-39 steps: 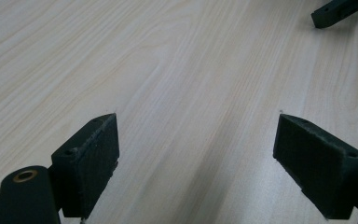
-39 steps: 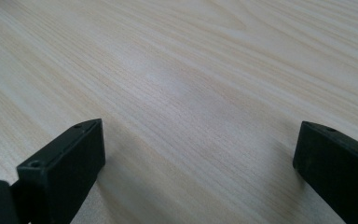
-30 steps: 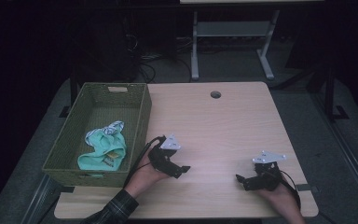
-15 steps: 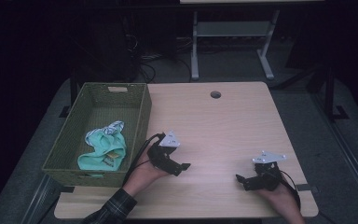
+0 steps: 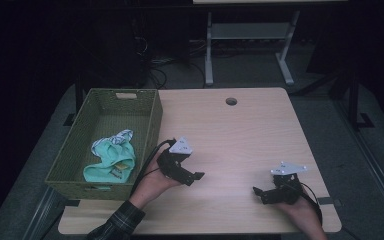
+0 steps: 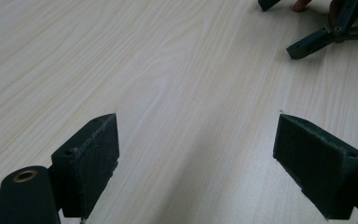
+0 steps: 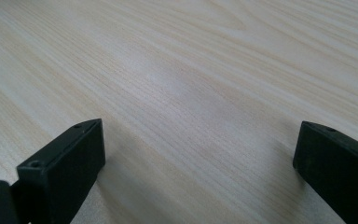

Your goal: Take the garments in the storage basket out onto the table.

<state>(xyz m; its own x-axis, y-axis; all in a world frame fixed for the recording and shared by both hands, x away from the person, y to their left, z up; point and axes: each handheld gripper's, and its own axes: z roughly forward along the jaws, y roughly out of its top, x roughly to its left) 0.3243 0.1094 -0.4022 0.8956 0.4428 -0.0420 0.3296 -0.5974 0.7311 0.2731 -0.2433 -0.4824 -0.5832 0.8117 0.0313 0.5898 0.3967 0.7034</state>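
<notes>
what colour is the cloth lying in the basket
Mint green, with a white-and-dark striped piece at its top; the cloth shows best in the high view.

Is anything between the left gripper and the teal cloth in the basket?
Yes. The left gripper sits low on the table, just outside the green basket, open and facing away. The basket's near side wall stands between it and the teal cloth, so it would probably have to lift over the rim.

A round cable hole (image 5: 231,101) is cut into the worktop (image 5: 240,140) near its far edge; a white metal frame (image 5: 245,35) is seen beyond the worktop.
</notes>
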